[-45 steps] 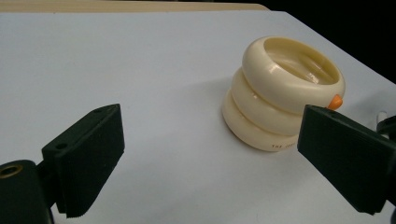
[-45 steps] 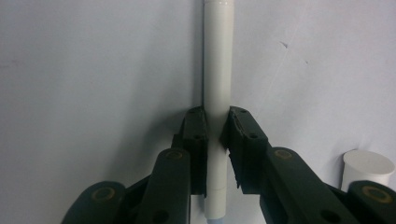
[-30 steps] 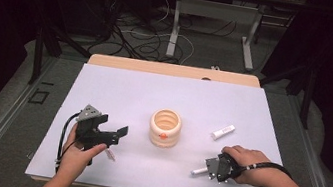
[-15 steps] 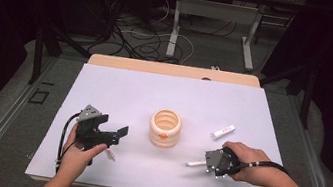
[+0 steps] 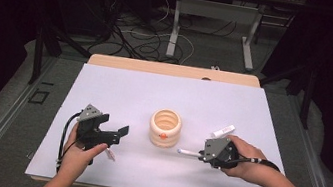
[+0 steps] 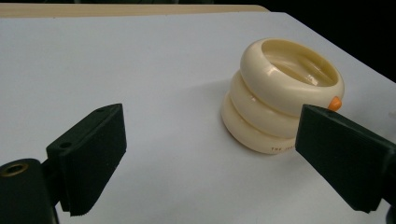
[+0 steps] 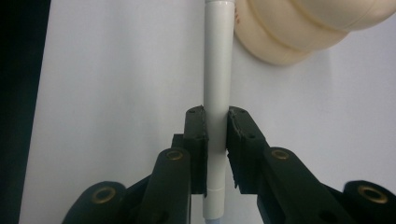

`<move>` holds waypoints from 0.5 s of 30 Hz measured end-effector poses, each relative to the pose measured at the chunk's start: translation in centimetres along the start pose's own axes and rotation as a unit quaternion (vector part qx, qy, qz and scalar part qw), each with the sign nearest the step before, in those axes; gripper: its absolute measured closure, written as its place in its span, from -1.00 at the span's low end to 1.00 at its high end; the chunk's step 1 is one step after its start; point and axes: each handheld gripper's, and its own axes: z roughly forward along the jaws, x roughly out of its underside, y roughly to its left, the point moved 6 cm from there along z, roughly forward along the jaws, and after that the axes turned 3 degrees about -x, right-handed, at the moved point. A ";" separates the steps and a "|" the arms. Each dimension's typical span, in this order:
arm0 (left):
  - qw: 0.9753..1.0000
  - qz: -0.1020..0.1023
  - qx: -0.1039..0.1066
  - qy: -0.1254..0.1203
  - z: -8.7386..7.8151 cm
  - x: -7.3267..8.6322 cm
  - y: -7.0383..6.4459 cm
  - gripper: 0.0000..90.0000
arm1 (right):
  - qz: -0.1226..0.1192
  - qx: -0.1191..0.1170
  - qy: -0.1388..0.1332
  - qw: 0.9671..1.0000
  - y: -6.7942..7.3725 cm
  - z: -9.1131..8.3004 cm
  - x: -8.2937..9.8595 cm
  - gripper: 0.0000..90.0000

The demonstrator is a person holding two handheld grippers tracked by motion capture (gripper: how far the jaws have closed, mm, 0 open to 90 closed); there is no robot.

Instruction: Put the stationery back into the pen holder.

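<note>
The right gripper (image 5: 201,155) clamps a white pen (image 7: 218,84) between its jaws, holding it level just right of the cream ribbed holder (image 5: 165,128) at the table (image 5: 105,84) centre. The left gripper (image 5: 115,133) is spread wide, empty, left of the holder.

small dark print starting "THE" on cream ringed cup (image 6: 280,105) base, rest unreadable

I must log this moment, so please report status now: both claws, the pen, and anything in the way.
Right claw shut on white pen, tip pointing toward cream holder. Left claw open, holding nothing. Second pen lies on table behind right hand, out of the path.
</note>
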 end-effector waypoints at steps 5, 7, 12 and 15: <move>1.000 -0.001 -0.001 0.000 0.0 0.0 0.0 -0.77 | 0.033 0.010 -0.042 0.999 -0.7 -0.3 -1.0 0.75; 1.000 0.000 -0.001 0.000 0.0 0.0 0.0 -0.76 | 0.047 0.015 -0.057 0.997 -0.9 -0.5 -1.3 0.75; 1.000 0.001 0.002 0.001 0.0 0.1 -0.1 -0.74 | 0.079 0.022 -0.093 0.992 -1.5 -0.8 -2.0 0.75; 1.000 0.000 0.001 0.002 0.0 0.1 -0.1 -0.74 | 0.091 0.020 -0.114 0.989 -1.7 -0.9 -2.5 0.75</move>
